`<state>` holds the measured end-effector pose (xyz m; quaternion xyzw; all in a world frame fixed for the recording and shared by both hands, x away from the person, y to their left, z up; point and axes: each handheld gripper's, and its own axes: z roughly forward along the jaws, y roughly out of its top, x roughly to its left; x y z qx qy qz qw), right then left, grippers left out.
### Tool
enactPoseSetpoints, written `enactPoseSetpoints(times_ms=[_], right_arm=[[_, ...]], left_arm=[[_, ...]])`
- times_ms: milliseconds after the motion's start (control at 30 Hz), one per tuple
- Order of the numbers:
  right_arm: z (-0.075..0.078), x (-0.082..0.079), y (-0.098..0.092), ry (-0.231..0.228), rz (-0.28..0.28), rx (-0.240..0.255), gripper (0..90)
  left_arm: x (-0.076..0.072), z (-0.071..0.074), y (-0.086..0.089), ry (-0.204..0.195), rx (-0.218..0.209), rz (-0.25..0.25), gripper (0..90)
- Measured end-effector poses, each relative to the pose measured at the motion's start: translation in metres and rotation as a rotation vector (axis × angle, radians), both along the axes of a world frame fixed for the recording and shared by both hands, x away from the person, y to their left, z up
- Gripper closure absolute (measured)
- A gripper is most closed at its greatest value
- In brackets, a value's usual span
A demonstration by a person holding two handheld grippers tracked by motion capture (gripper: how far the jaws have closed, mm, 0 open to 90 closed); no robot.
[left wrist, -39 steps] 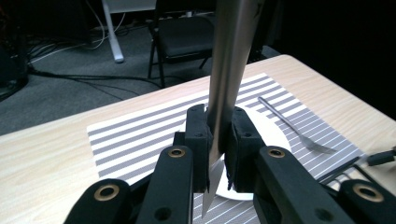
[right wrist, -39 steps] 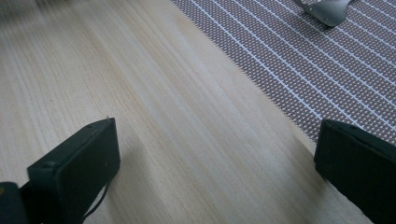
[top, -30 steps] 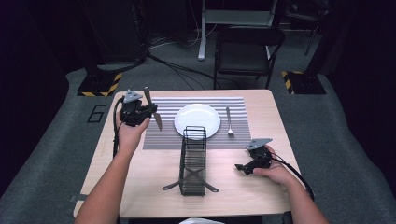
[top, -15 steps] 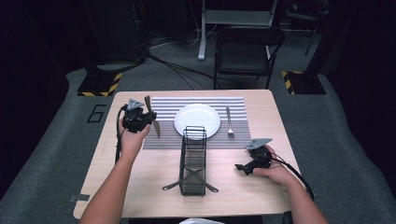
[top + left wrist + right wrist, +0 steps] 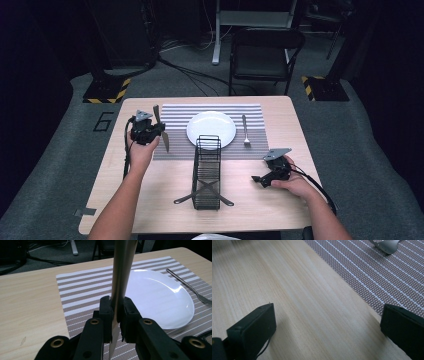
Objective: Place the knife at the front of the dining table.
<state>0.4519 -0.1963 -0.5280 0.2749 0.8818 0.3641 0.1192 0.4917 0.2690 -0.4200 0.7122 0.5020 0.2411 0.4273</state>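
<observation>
Evidently a place setting is being laid: the left gripper (image 5: 152,131) has its jaws clamped on a knife (image 5: 122,277), pinching the flat metal between the two black pads partway along its length, so that one end stands up past the jaws and the other hangs below them. In the high view the knife (image 5: 160,129) is held near upright, slightly tilted, over the left part of the striped mat (image 5: 175,114), just left of the white plate (image 5: 211,129) and clear of it. Holding it by the middle and on edge likely keeps it from swinging, and lets one end be lowered to the mat first before the rest is laid flat. A fork (image 5: 245,131) already lies on the mat just right of the plate, so the bare strip on the plate's left looks like the knife's intended spot. A black wire rack (image 5: 207,172) stands on the bare table (image 5: 150,200) in front of the plate, its near end resting on two crossed feet; it appears empty. The right gripper (image 5: 266,179) rests low on the table near the mat's front right corner, well apart from the work, its jaws spread wide with nothing but wood grain and mat edge between them in the right gripper view (image 5: 324,327), seemingly parked out of the way while the left hand does the placing.
</observation>
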Motion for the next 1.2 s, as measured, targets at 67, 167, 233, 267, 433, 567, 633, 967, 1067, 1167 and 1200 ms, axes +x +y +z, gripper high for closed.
enactPoseSetpoints(times_ms=[67,167,233,267,433,567,633,967,1067,1167,1200], right_arm=[[0.0,0.0,0.0,0.001,-0.002,0.001,0.0],[0.0,0.0,0.0,0.0,0.0,0.0,0.0],[0.0,0.0,0.0,0.0,-0.002,0.001,0.0],[0.0,0.0,0.001,0.003,-0.01,0.007,0.0],[0.0,0.0,0.0,0.002,-0.004,0.002,0.0],[0.0,0.0,0.0,0.002,-0.006,0.004,0.0],[0.0,0.0,0.001,0.003,-0.008,0.006,0.0],[0.0,0.0,0.001,0.004,-0.009,0.006,0.0],[0.0,0.0,0.001,0.005,-0.008,0.007,0.0],[0.0,0.0,0.0,0.005,-0.008,0.007,0.0],[0.0,0.0,0.001,0.005,-0.008,0.007,0.0]], left_arm=[[0.002,-0.001,-0.002,-0.007,0.007,0.002,81.1],[0.006,-0.001,-0.005,-0.006,0.009,0.014,81.1],[0.009,-0.002,-0.007,-0.01,0.007,0.023,81.2],[0.01,-0.003,-0.007,-0.014,0.004,0.029,81.2],[0.015,-0.006,-0.009,-0.027,-0.009,0.049,81.4],[0.019,-0.008,-0.01,-0.025,-0.017,0.074,81.6],[0.022,-0.01,-0.011,-0.026,-0.022,0.089,81.7],[0.031,-0.017,-0.008,-0.04,-0.05,0.118,82.0],[0.035,-0.02,-0.004,-0.031,-0.077,0.144,82.2],[0.037,-0.022,-0.003,-0.028,-0.092,0.169,82.4],[0.038,-0.023,-0.003,-0.027,-0.094,0.178,82.4]])
